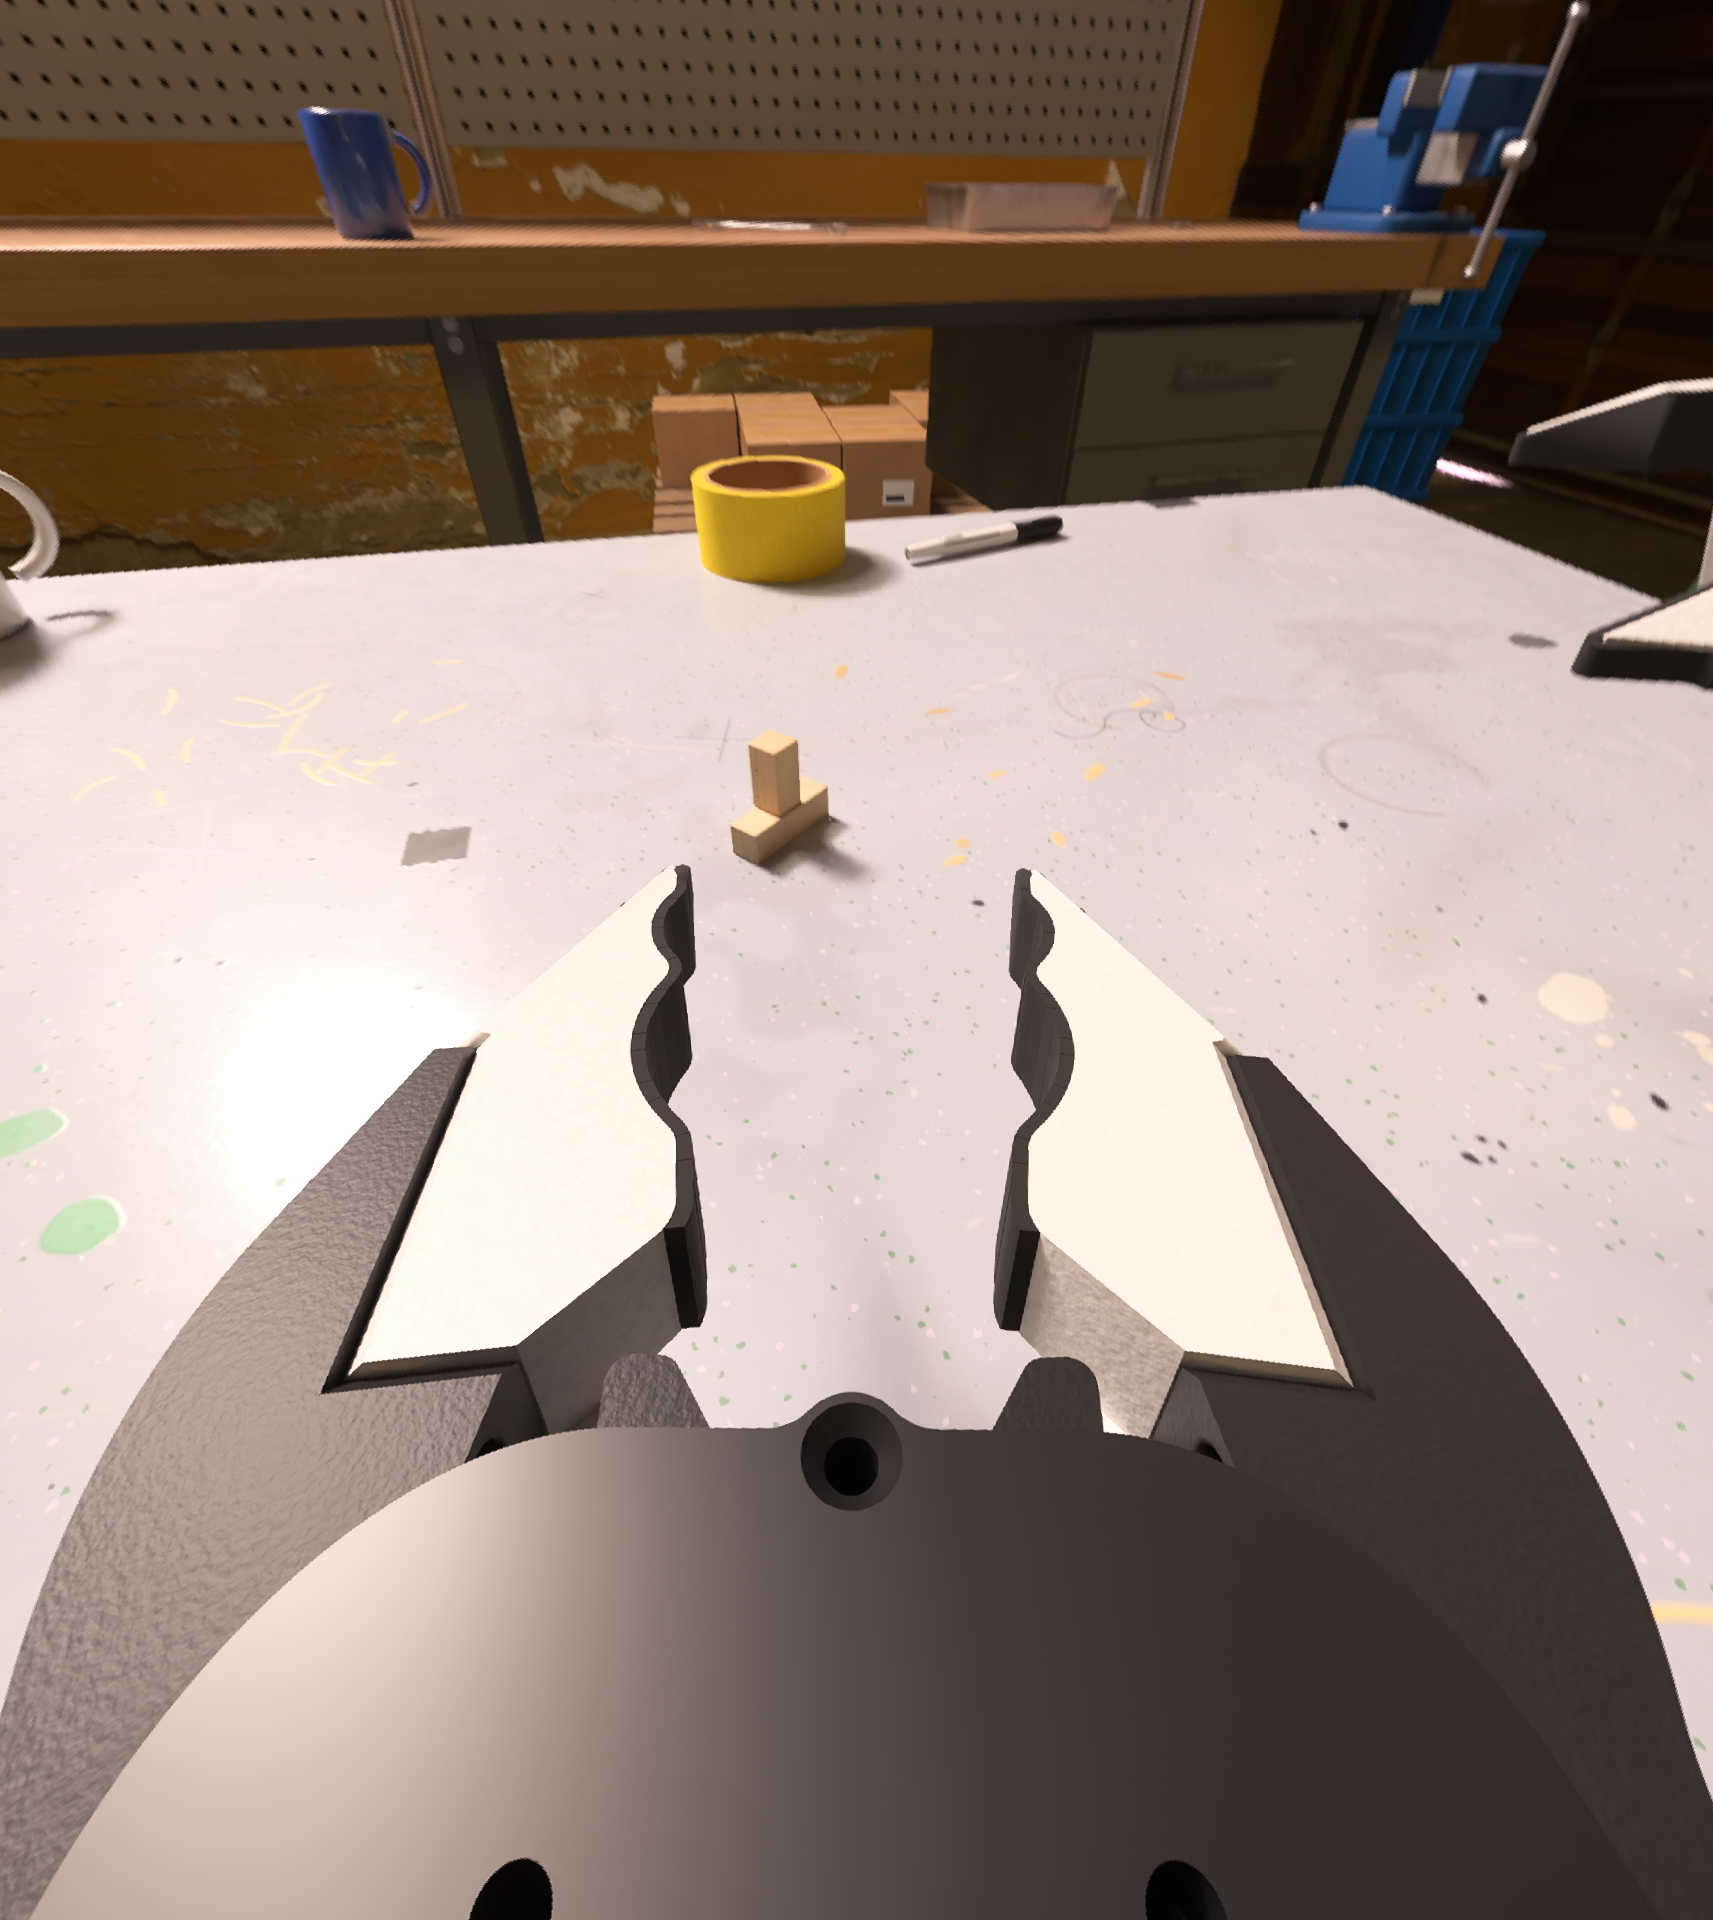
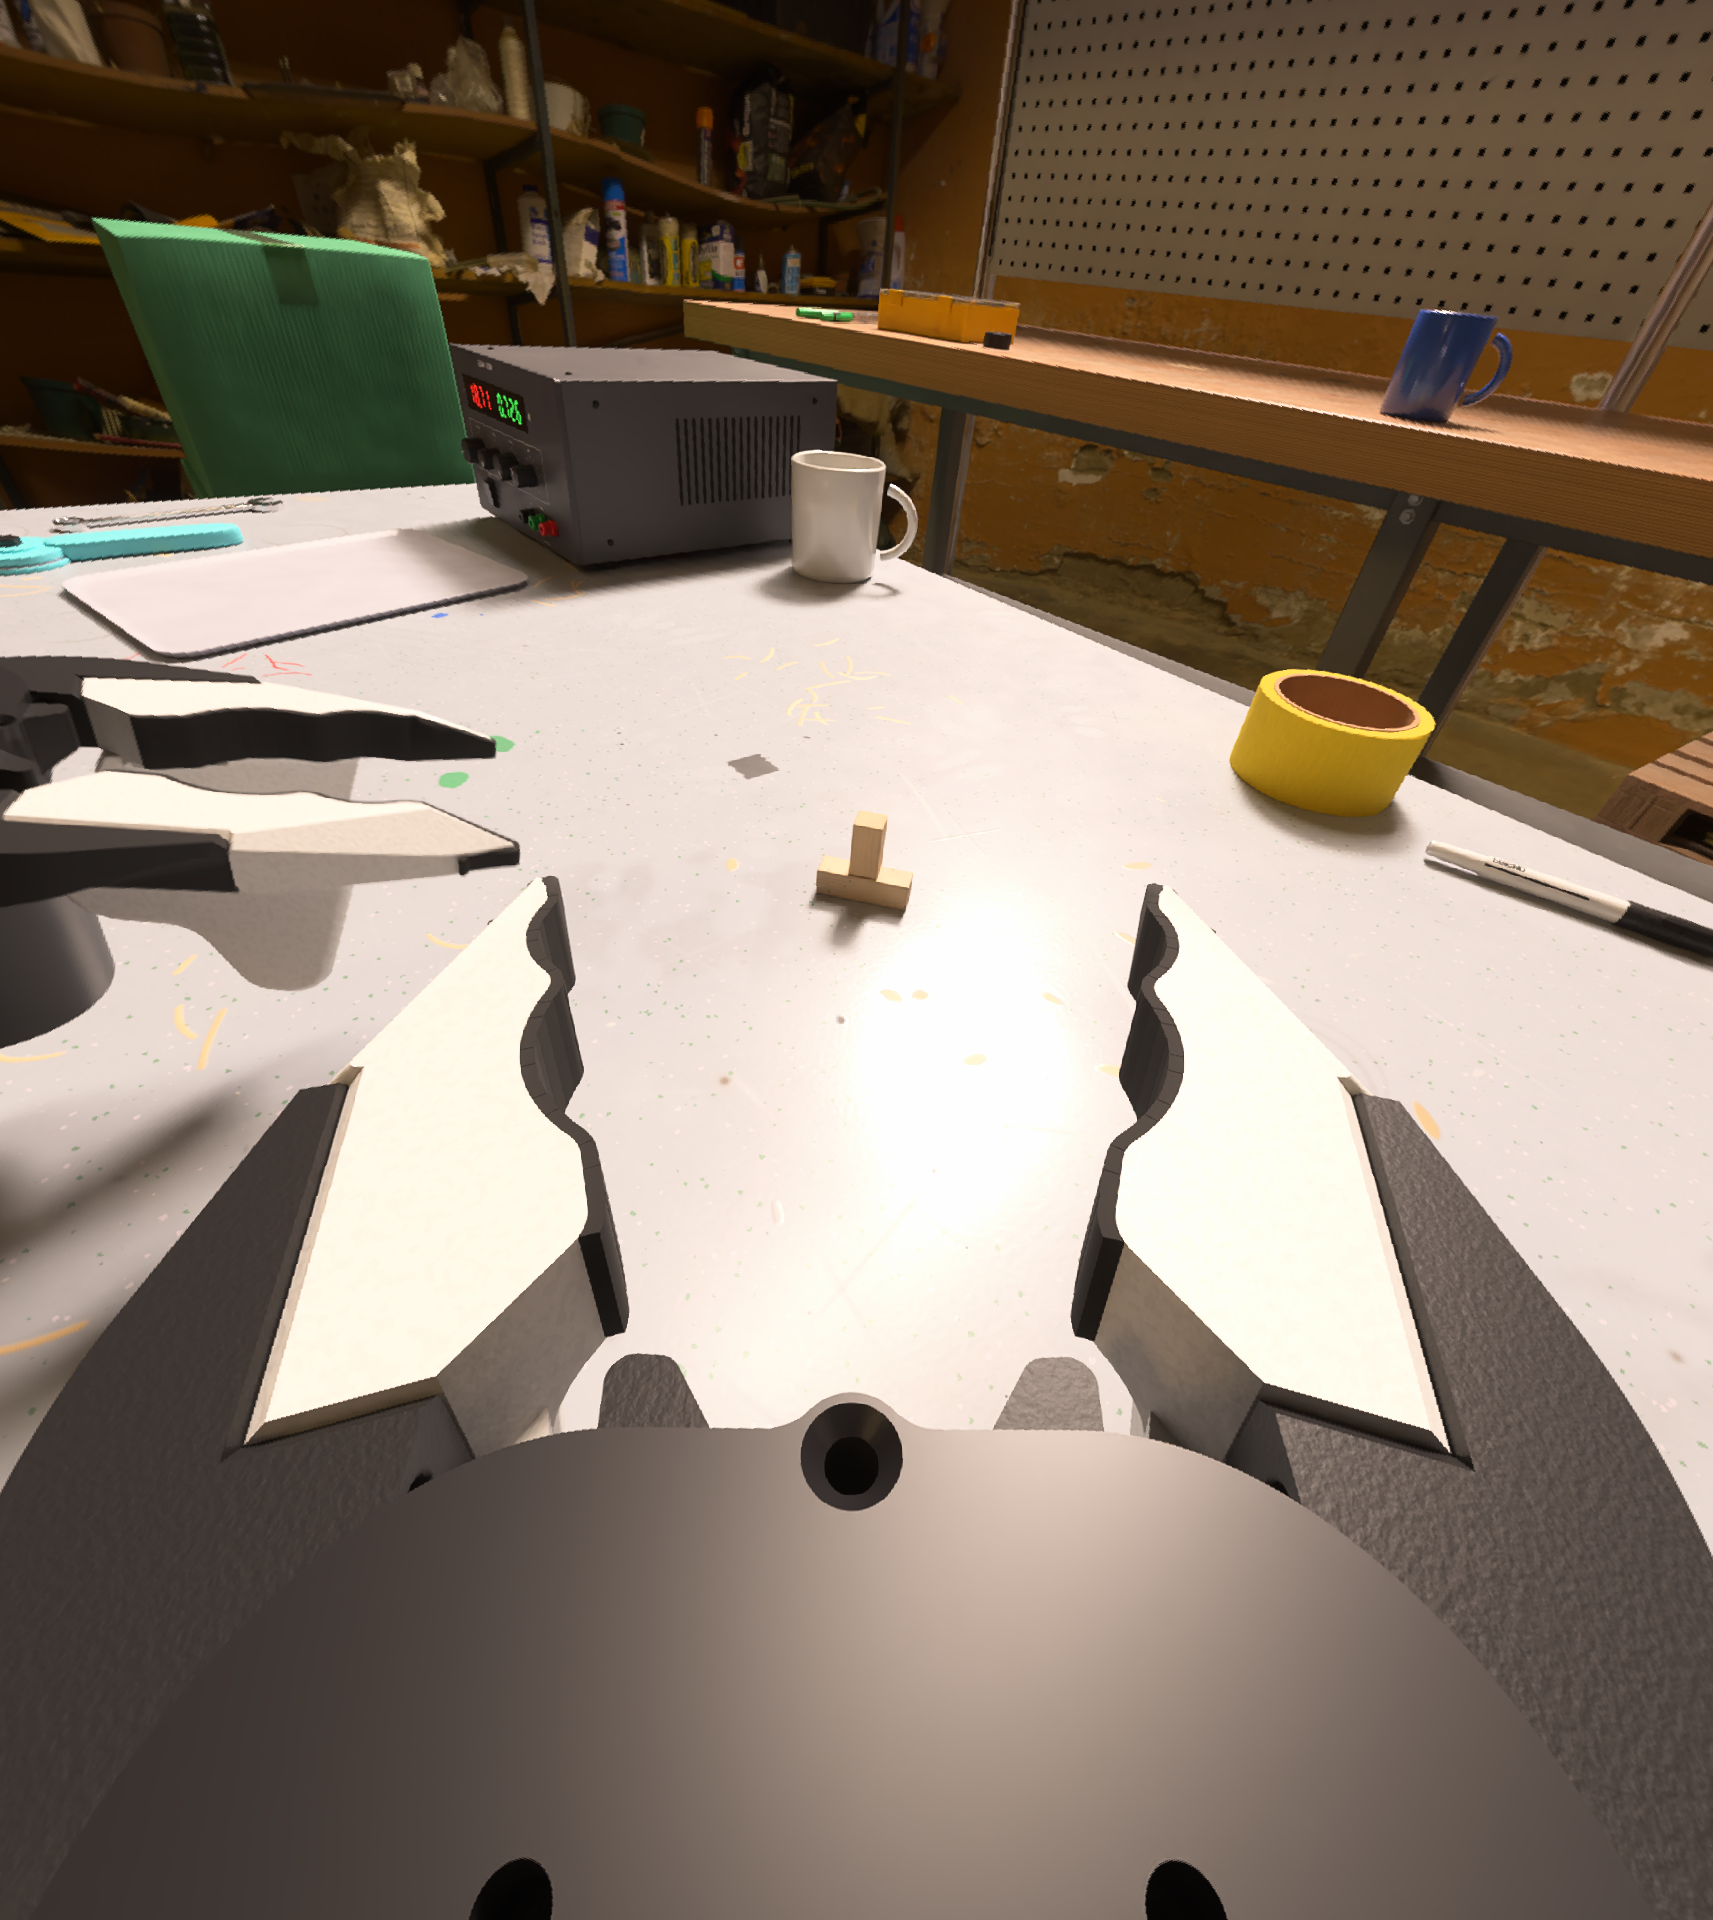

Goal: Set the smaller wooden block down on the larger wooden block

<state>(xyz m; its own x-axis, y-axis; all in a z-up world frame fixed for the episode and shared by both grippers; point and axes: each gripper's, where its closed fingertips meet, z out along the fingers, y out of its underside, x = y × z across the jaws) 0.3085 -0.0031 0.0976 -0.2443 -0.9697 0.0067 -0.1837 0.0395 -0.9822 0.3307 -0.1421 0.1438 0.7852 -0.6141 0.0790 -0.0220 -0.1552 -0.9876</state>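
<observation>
A smaller wooden block (image 1: pixel 774 771) stands upright on a larger wooden block (image 1: pixel 765 831) that lies flat on the white table. The pair forms an upside-down T; in the right wrist view the smaller block (image 2: pixel 868 840) stands on the larger block (image 2: pixel 862 889). My left gripper (image 1: pixel 852 883) is open and empty, short of the blocks. My right gripper (image 2: pixel 847 894) is open and empty, also short of them. The left gripper also shows in the right wrist view (image 2: pixel 504 800), left of the blocks. The right gripper shows at the right edge of the left wrist view (image 1: pixel 1683 623).
A yellow tape roll (image 1: pixel 769 517) (image 2: pixel 1330 740) and a marker pen (image 1: pixel 982 538) (image 2: pixel 1579 900) lie beyond the blocks. A white mug (image 2: pixel 839 515), a grey power supply (image 2: pixel 644 449), a white tray (image 2: pixel 296 587) and a teal tool (image 2: pixel 99 544) stand at the far side. A blue mug (image 2: pixel 1444 364) is on the workbench.
</observation>
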